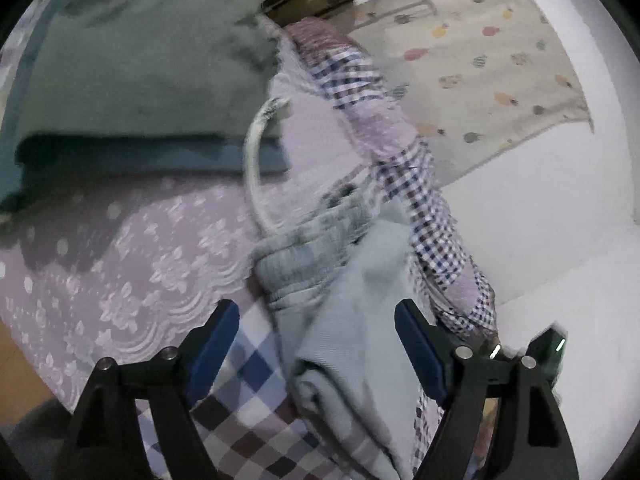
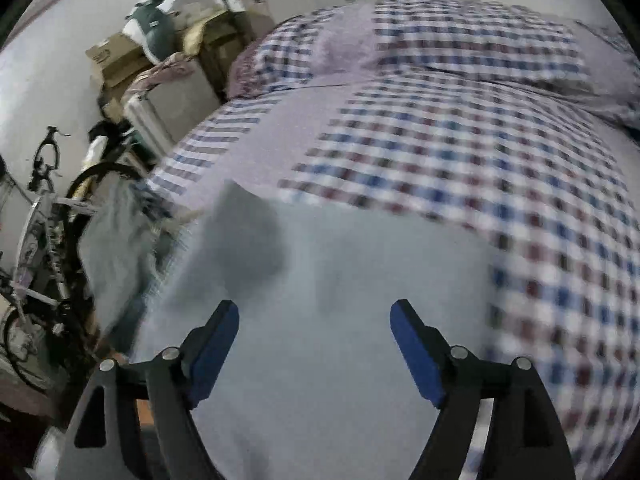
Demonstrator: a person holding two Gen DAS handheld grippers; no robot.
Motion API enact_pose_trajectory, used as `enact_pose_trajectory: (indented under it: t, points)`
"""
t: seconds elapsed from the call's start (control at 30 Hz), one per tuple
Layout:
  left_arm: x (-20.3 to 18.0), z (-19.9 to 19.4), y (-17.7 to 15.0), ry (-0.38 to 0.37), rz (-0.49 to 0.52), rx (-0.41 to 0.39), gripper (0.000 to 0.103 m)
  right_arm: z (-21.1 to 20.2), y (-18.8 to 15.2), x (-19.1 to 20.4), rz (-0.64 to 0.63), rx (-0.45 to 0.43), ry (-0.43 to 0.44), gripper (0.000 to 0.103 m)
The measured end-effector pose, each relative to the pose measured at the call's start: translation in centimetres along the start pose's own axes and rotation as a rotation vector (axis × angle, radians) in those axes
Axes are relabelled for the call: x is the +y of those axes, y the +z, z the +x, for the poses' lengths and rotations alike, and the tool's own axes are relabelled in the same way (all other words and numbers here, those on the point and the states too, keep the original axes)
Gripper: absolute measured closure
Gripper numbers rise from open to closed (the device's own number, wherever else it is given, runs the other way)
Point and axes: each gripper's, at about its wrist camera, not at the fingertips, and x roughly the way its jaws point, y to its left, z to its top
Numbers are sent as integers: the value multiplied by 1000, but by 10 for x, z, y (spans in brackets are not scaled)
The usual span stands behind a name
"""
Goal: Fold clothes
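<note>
Left tongs (image 1: 316, 344), jaws spread wide, straddle a bunched, rolled part of a pale blue garment (image 1: 340, 320) without pinching it; ribbed grey-blue knit shows at its upper end. Right tongs (image 2: 314, 344), likewise spread and empty, hover over the same pale blue garment (image 2: 360, 320), here smooth and flat. It lies on a checked bedcover (image 2: 480, 152) at the bed's edge. Beyond, a bicycle (image 2: 44, 208) and cardboard boxes (image 2: 112, 56).
</note>
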Motion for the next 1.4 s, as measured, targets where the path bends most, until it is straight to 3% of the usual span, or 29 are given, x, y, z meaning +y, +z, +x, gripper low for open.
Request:
enact_pose_trajectory:
  t: [0.07, 0.13, 0.33, 0.4, 0.5, 0.57, 0.67, 0.73, 0.83, 0.97, 1.23, 1.4]
  points:
    - [-20, -7, 0, -33, 75, -25, 20, -12, -21, -15, -1, -37, -58, 21]
    - [-45, -7, 1, -47, 174, -31, 20, -13, -18, -19, 32, -87, -68, 21]
    - [-155, 53, 2, -26, 538, 59, 20, -17, -10, -28, 131, -236, -96, 20]
    - [-187, 80, 2, -11, 630, 88, 20, -17, -6, -32, 166, -285, -100, 12]
    - [-221, 131, 2, 39, 684, 137, 19, 4, 19, -34, 226, -331, -74, 10]
    - [-225, 183, 1, 146, 765, 163, 19, 31, 35, -31, 218, -323, -90, 10]
    - [-201, 237, -5, 364, 911, 190, 19, 77, 43, -29, 173, -249, -155, 10]
    - [-181, 255, -10, 408, 984, 201, 19, 110, 37, -31, 146, -176, -190, 10]
    - [-156, 256, -15, 336, 982, 170, 19, 133, 29, -39, 154, -138, -179, 10]
    - [-147, 259, -21, 303, 990, 143, 16, 141, 24, -35, 130, -139, -215, 9]
    - [-147, 270, -34, 341, 1046, 144, 9, 152, 21, -28, 98, -114, -267, 8]
    - [-146, 271, -32, 327, 1040, 151, 6, 147, 21, -24, 102, -112, -276, 8]
